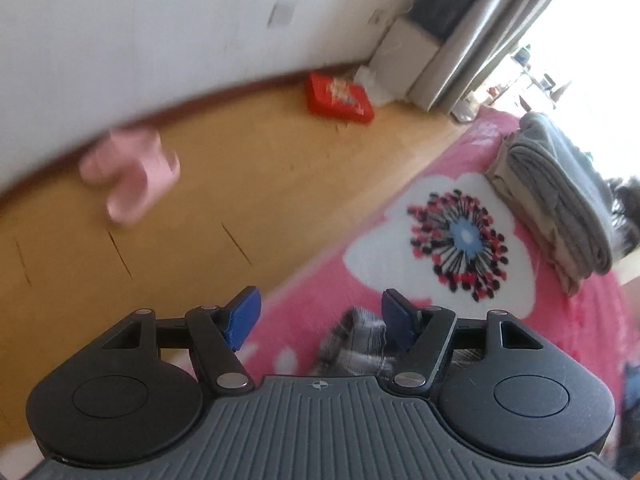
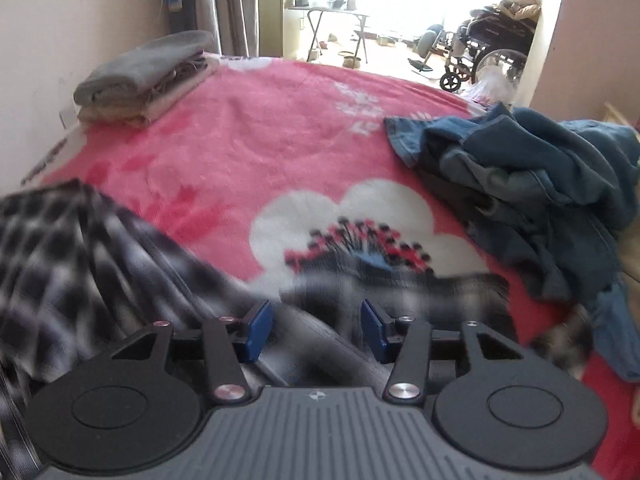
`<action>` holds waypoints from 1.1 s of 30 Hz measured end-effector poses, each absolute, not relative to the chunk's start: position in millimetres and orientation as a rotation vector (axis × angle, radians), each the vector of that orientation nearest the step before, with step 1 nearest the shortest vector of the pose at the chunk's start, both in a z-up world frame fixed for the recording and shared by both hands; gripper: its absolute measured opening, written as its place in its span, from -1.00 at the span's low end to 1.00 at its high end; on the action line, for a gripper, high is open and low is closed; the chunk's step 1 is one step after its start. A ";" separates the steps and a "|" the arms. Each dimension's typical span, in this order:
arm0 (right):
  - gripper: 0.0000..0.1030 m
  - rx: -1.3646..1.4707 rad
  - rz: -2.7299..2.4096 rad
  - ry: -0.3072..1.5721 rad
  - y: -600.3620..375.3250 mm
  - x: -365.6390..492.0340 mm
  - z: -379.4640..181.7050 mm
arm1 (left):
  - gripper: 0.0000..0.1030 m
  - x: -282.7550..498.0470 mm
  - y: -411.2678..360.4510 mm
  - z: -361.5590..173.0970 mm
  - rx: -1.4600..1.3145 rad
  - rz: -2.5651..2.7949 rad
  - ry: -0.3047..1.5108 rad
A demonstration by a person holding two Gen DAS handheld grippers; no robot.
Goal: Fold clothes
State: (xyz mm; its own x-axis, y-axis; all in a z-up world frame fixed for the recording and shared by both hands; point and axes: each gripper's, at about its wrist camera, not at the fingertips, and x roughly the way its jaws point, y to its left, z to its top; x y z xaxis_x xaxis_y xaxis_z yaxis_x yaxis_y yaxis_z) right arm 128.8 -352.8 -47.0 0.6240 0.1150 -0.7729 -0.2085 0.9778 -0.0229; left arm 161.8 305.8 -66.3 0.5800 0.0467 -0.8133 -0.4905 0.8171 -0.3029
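Checked shirt [image 2: 100, 248], pink floral blanket [image 2: 260, 128]

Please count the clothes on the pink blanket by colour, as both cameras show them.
Grey folded: 1
Beige folded, under the grey: 1
Black-and-white checked: 1
Blue denim, crumpled heap: 1 at least
Total: 4 on the blanket

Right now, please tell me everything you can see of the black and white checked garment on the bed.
The checked garment is soft woven cloth in a black and white check, blurred in the right wrist view. It lies unfolded and rumpled on the pink flowered blanket, spreading from the left side across the foreground and covering part of a white flower. A creased band runs between the open fingers of the right gripper; contact is unclear. In the left wrist view a bunched piece sits beside the left gripper's inner right pad.
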 end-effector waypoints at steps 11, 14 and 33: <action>-0.04 0.109 -0.040 0.839 -453.0 93.9 -56.2 | 0.31 197.0 123.4 12.1 0.292 -0.040 0.853; -0.04 0.317 -0.137 0.859 -490.2 86.5 -65.5 | 0.31 198.6 69.3 -1.6 0.365 -0.154 0.852; -0.12 1.451 -0.403 0.877 -565.7 21.8 -142.5 | 0.31 146.8 9.5 -60.6 0.450 -0.306 0.770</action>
